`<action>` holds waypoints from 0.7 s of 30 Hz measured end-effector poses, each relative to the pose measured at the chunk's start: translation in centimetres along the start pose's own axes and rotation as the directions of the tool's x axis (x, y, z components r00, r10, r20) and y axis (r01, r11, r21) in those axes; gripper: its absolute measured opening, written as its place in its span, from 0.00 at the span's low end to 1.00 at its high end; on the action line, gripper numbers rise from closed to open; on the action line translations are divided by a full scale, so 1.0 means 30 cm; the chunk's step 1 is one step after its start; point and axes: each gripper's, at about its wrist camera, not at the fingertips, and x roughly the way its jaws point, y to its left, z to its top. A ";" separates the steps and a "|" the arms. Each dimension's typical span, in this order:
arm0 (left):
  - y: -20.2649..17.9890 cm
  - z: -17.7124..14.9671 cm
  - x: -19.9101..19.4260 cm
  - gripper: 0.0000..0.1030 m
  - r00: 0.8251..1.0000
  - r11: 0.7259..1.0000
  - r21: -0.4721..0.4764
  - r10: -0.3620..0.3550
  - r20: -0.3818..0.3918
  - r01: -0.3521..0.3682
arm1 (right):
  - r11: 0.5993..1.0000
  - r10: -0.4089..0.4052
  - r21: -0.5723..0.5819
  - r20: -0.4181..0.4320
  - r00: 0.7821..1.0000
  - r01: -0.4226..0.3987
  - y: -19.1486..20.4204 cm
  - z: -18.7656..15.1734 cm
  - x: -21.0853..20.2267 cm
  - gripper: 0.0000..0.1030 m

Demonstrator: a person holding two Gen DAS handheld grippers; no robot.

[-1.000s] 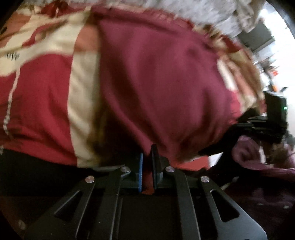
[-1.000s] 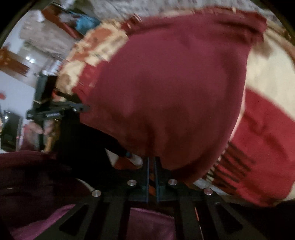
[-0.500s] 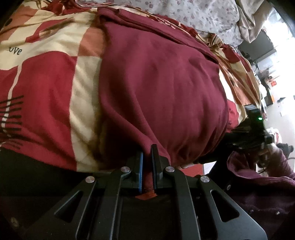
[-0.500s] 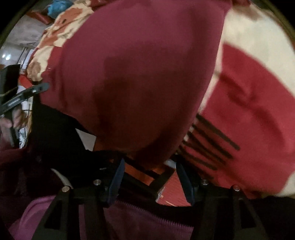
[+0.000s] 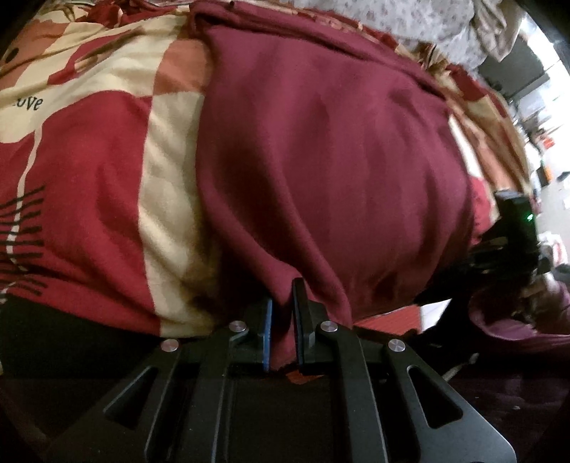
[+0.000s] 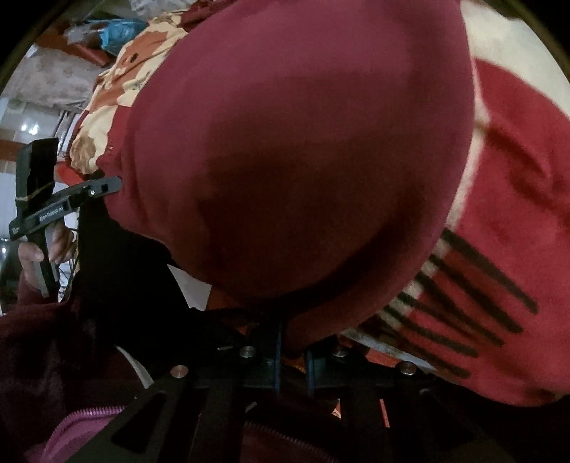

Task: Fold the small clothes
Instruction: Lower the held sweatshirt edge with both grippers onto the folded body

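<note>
A maroon garment (image 5: 320, 171) lies spread on a red and cream blanket (image 5: 89, 185). My left gripper (image 5: 282, 313) is shut on the garment's near hem at its left corner. The garment fills the right wrist view (image 6: 302, 160). My right gripper (image 6: 293, 356) is shut on the near hem at the right corner, with cloth pinched between the blue pads. The left gripper also shows at the left of the right wrist view (image 6: 64, 206), held by a hand. The right gripper shows at the right edge of the left wrist view (image 5: 513, 228).
The blanket (image 6: 516, 249) has black stripes near its front edge and covers a bed. A floral sheet (image 5: 427, 25) lies at the back. A person's maroon and pink clothing (image 6: 71, 391) is close below the right gripper. Room furniture shows at the far sides.
My right gripper was shut, opened wide half a second ago, and has now shut again on the garment's hem. My left gripper has kept its grip and barely moved.
</note>
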 end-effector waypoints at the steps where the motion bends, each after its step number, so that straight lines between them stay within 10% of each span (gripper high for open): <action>1: 0.002 -0.001 0.008 0.10 1.000 1.000 0.000 0.009 -0.006 -0.009 | 1.000 0.000 0.014 -0.005 1.000 0.000 -0.008 0.005 0.007 0.11; 8: 0.019 -0.015 0.038 0.21 1.000 1.000 -0.024 -0.020 -0.018 0.019 | 1.000 0.006 0.010 0.031 1.000 -0.006 0.008 0.008 -0.013 0.08; 12: 0.036 -0.010 -0.036 0.06 0.988 0.988 -0.036 -0.150 0.018 0.151 | 0.996 0.090 -0.018 0.086 0.992 -0.089 0.049 -0.002 -0.105 0.07; 21: 0.109 0.227 -0.255 0.06 0.926 0.953 -0.092 -0.254 0.280 0.289 | 0.983 0.182 -0.073 0.452 0.873 -0.167 0.064 0.150 -0.525 0.06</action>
